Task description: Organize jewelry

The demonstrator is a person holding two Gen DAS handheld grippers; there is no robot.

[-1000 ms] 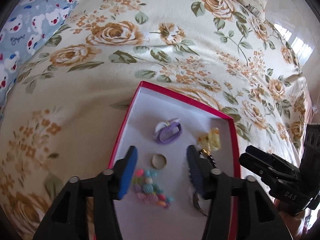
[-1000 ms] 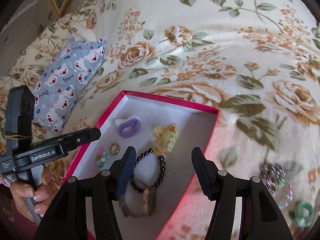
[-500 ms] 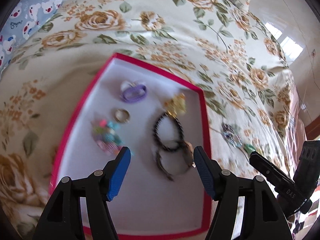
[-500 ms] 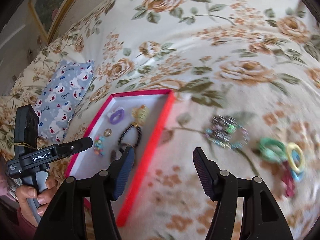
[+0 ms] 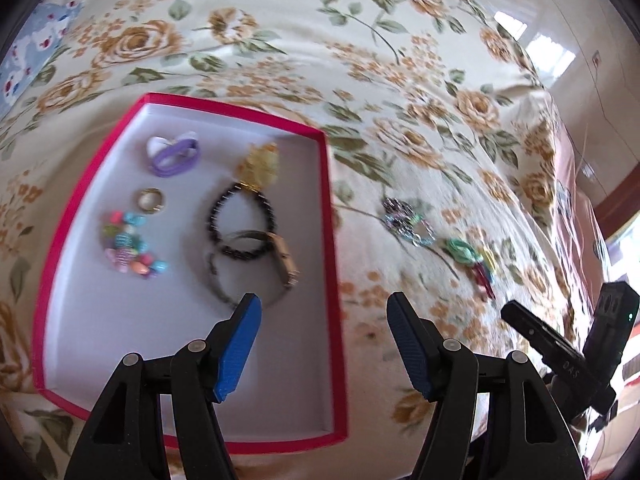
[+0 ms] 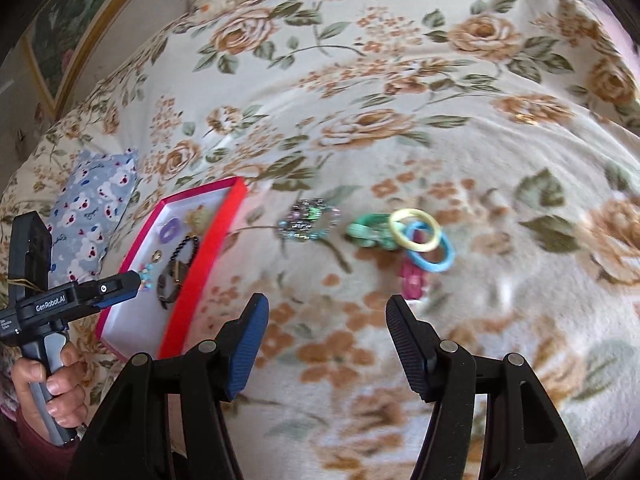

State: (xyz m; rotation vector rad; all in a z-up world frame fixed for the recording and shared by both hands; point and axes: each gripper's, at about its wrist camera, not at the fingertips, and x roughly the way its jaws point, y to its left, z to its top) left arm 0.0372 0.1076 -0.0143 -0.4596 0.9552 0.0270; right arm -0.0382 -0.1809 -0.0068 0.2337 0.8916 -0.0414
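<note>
A red-rimmed white box (image 5: 330, 216) lies on the floral bed cover; it also shows in the right wrist view (image 6: 208, 240). Inside it lie a purple clip (image 5: 174, 157), a gold ring (image 5: 150, 200), coloured beads (image 5: 130, 248), a black bead bracelet (image 5: 240, 224), a watch (image 5: 280, 264) and a yellow claw clip (image 5: 260, 166). Outside on the cover lie a sparkly bracelet (image 6: 308, 220), a green scrunchie (image 6: 368, 234), yellow (image 6: 414, 229) and blue (image 6: 430, 252) rings and a pink clip (image 6: 412, 278). My left gripper (image 5: 324, 346) is open above the box's right rim. My right gripper (image 6: 326, 352) is open, short of the loose pieces.
A blue bear-print pillow (image 6: 92, 216) lies left of the box. A picture frame (image 6: 80, 32) stands behind the bed. The bed edge and a shiny floor (image 5: 560, 40) show at the far right of the left wrist view. The person's hand (image 6: 48, 388) holds the left gripper's handle.
Both grippers pulled back from the box and swung right. The right gripper now faces the loose jewelry on the cover. Both stay open and empty.
</note>
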